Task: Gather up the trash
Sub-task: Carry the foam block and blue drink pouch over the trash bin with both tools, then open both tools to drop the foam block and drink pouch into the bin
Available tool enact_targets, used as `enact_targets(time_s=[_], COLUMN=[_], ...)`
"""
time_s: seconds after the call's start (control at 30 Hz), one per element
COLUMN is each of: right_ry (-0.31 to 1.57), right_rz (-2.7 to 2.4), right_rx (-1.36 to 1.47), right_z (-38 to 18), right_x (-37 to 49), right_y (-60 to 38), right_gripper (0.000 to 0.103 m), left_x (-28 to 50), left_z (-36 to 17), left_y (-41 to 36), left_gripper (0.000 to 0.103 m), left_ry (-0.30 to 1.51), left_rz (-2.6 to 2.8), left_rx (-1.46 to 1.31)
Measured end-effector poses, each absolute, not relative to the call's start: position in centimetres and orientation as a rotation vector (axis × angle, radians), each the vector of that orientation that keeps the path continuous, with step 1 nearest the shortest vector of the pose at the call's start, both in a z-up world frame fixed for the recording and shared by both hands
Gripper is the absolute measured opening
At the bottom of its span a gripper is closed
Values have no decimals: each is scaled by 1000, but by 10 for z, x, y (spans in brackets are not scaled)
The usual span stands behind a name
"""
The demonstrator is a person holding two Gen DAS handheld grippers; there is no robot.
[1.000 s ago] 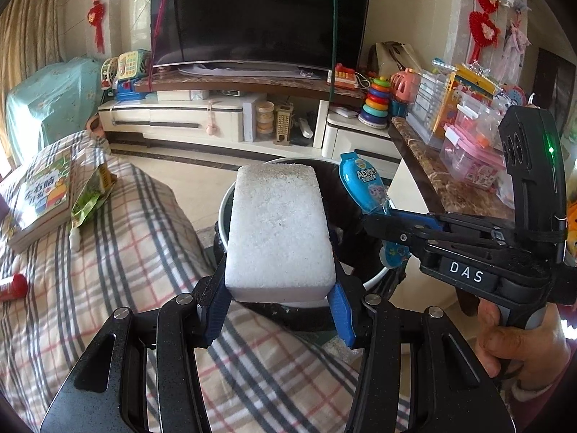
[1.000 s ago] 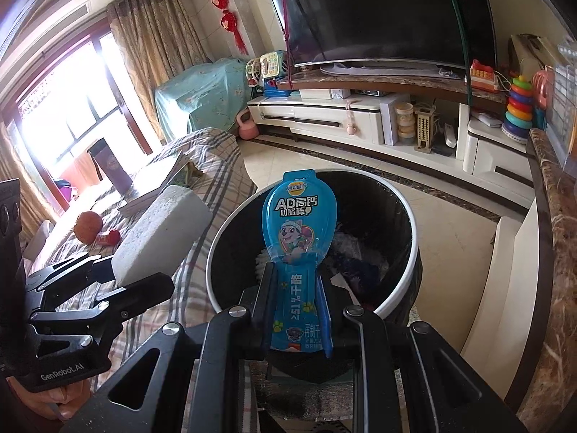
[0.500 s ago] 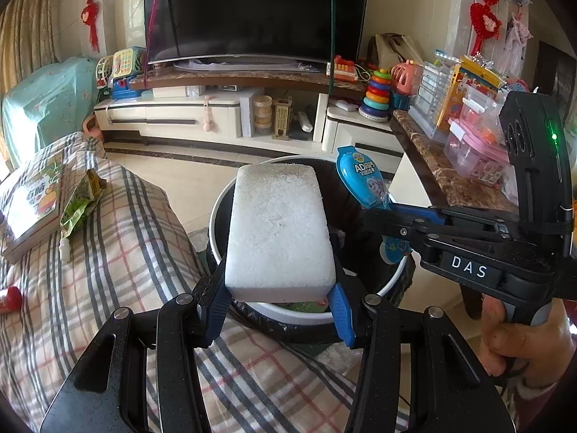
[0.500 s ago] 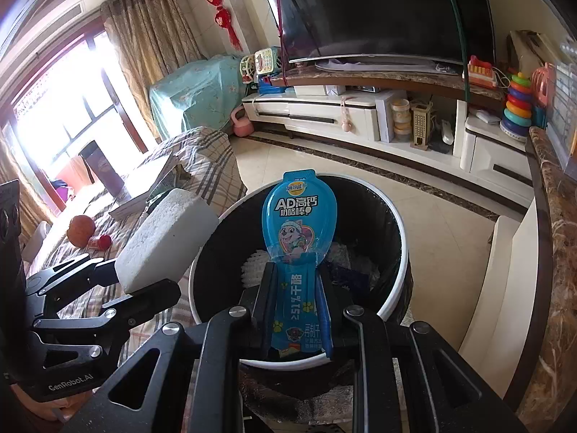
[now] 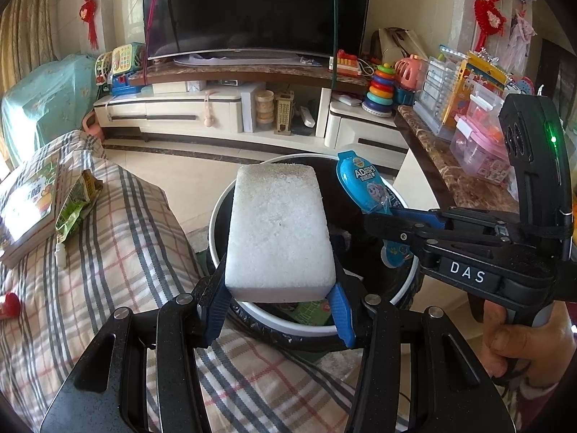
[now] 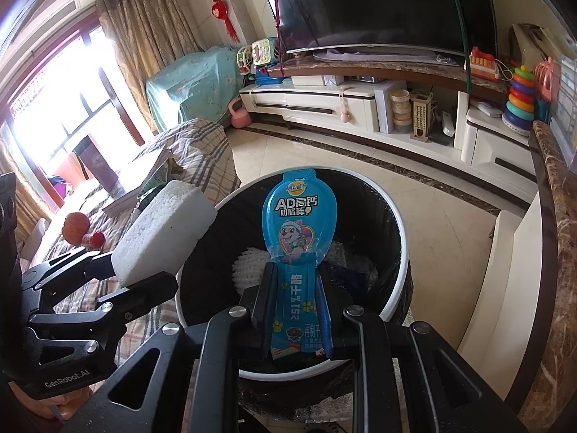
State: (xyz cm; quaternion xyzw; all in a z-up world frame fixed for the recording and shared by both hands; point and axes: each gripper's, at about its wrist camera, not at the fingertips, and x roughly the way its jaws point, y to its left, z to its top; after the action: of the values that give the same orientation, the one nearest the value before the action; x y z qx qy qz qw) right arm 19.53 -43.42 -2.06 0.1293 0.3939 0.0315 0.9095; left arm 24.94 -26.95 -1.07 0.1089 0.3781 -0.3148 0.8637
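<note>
Now L gripper (image 5: pixel 279 303) fingers clamp foam block (image 5: pixel 279 227), R gripper (image 6: pixel 295 321) fingers clamp wrapper (image 6: pixel 297 252), both lengthwise over bin (image 6: pixel 398 216).

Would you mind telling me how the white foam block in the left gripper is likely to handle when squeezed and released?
The white foam block is probably light for its bulk: the left gripper holds it out by one end without sag. Its grainy, crumbly surface suggests it may shed bits. Released over the trash bin, it would likely drop slowly, perhaps bouncing.
</note>
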Motion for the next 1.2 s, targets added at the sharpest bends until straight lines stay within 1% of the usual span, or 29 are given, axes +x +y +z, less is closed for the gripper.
enact_targets(time_s=[0.67,0.83,0.9,0.93,0.97,1.0,1.13,1.2], right_ry=[830,833,831,823,814,798,755,732], right_rz=[61,49,45,44,43,42,37,36], right_rx=[259,268,274,279,281,284,306,316], right_z=[-22,-23,-23,-22,-20,-18,-10,-6], right_x=[205,208,206,204,201,197,182,175], right_y=[-438,-443,-445,-445,-445,-445,-443,-442], right_gripper=[21,25,30,33,40,45,51,63], left_x=[258,261,260,258,257,256,246,240], left_z=[-14,-15,-15,-15,-14,-13,-8,-6], left_y=[-274,-276,-274,-271,-267,-263,-243,-232], left_gripper=[48,51,61,72,78,78,78,78], left_ry=[802,812,820,817,809,804,789,781], left_rz=[-652,-659,-651,-635,-628,-627,-608,-593], left_rx=[240,234,231,224,213,201,154,132])
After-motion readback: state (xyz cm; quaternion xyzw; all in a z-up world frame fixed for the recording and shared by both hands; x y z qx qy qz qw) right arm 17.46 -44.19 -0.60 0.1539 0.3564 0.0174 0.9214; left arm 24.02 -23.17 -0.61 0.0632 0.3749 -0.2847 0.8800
